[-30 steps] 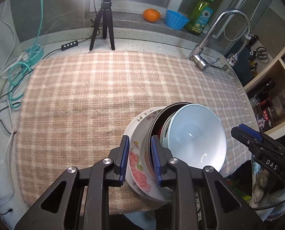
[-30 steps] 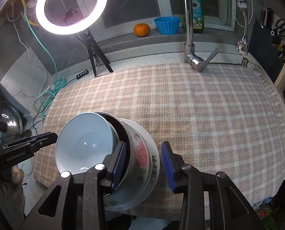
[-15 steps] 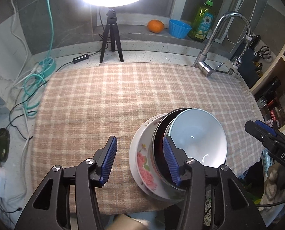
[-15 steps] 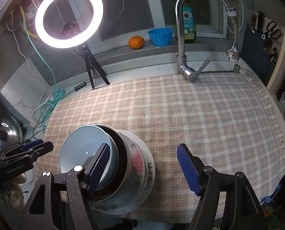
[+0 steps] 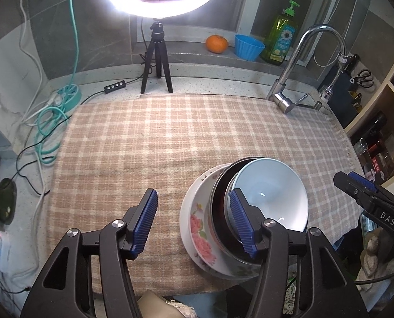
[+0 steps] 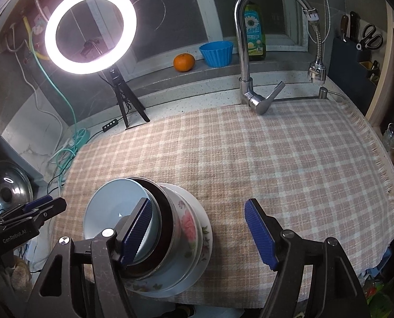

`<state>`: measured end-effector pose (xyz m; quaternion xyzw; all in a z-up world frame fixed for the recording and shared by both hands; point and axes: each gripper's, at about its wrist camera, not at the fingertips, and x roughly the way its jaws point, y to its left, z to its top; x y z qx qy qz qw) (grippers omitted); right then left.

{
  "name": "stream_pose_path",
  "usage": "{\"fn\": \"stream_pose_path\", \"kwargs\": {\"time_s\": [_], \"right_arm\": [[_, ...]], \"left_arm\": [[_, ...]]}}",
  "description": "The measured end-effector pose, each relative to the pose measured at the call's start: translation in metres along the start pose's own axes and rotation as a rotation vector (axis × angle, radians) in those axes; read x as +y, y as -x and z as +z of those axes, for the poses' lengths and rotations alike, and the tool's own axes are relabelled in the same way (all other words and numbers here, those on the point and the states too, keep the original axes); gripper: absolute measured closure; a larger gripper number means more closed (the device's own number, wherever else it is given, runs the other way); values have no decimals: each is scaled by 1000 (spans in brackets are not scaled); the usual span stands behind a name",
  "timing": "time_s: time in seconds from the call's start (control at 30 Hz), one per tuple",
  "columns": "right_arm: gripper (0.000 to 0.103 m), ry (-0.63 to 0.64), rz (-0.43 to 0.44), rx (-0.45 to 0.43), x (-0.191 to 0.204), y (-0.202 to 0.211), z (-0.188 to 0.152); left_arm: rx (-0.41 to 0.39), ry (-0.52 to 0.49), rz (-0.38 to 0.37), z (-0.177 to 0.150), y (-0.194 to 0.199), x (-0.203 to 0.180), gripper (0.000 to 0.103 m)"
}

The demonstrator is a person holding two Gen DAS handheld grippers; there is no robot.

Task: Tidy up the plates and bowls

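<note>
A stack stands near the front edge of the checked cloth: a floral plate (image 5: 200, 228) at the bottom, a dark bowl (image 5: 218, 206) on it, and a pale blue bowl (image 5: 274, 188) on top. It also shows in the right wrist view, with the floral plate (image 6: 194, 228) under the pale blue bowl (image 6: 112, 206). My left gripper (image 5: 194, 222) is open and empty, raised above the stack's left side. My right gripper (image 6: 199, 230) is open and empty, raised above the stack's right side.
The checked cloth (image 5: 170, 137) covers the counter. A ring light on a tripod (image 5: 157, 71), cables (image 5: 51, 116), an orange (image 5: 217, 43), a blue cup (image 5: 248, 46), a soap bottle (image 5: 280, 37) and a tap (image 5: 297, 71) stand at the back. Shelves (image 5: 377, 122) are at the right.
Both grippers have opened wide, let go of the stack's rims and pulled up and back. The stack stays on the cloth.
</note>
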<state>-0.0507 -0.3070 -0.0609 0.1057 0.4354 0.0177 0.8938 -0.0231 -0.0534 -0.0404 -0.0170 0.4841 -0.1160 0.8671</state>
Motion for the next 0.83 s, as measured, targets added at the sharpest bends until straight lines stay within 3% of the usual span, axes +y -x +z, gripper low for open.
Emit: {"fn": "stream_pose_path", "kwargs": {"time_s": [0.63, 0.83], "right_arm": [[34, -4, -4, 15, -2, -7, -4], [34, -5, -2, 31, -2, -12, -4]], "left_arm": [[-2, -3, -9, 2, -1, -1, 46], [0, -1, -2, 3, -4, 1, 41]]}}
